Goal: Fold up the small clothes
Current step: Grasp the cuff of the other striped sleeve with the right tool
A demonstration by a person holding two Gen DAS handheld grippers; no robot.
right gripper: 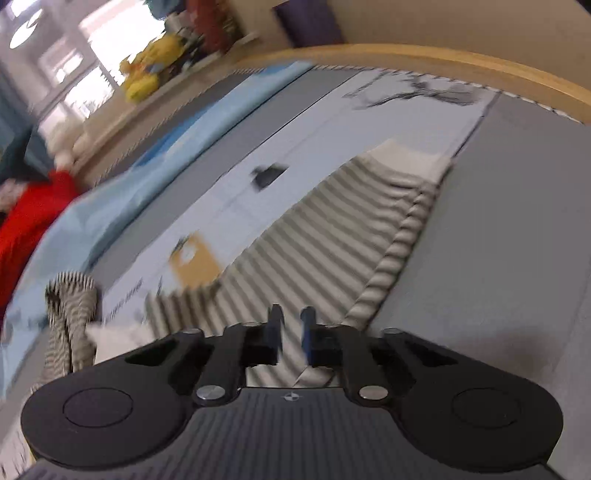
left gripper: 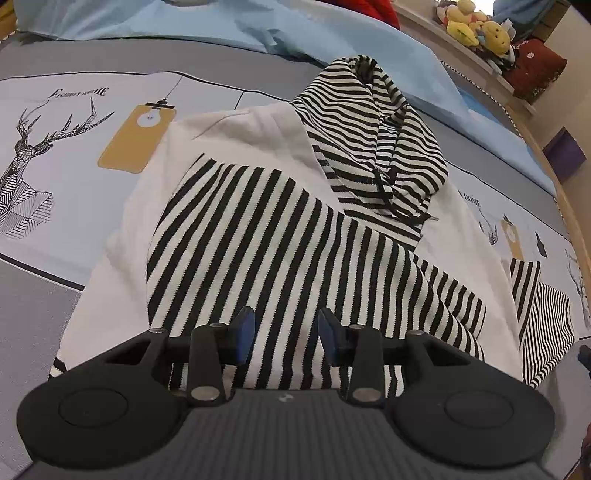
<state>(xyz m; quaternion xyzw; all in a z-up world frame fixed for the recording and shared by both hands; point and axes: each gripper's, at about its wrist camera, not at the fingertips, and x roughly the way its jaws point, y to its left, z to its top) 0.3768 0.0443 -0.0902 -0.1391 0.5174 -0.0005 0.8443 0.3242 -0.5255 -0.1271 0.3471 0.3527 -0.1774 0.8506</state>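
Note:
A small white hoodie [left gripper: 236, 129] with black-and-white striped sleeves and hood [left gripper: 373, 122] lies flat on the bed. One striped sleeve [left gripper: 258, 229] is folded across its body. My left gripper [left gripper: 286, 332] is open just above that sleeve, holding nothing. The other striped sleeve [left gripper: 543, 314] lies out to the right. In the blurred right wrist view, my right gripper [right gripper: 291, 328] hovers over this striped sleeve [right gripper: 325, 236] with its jaws a narrow gap apart and nothing between them.
The bed cover [left gripper: 55, 147] is grey and pale with deer prints. A light blue sheet [left gripper: 184, 26] lies at the back. Plush toys [left gripper: 476, 26] sit on a shelf. A wooden bed edge [right gripper: 443, 59] and a red item [right gripper: 26, 229] show in the right wrist view.

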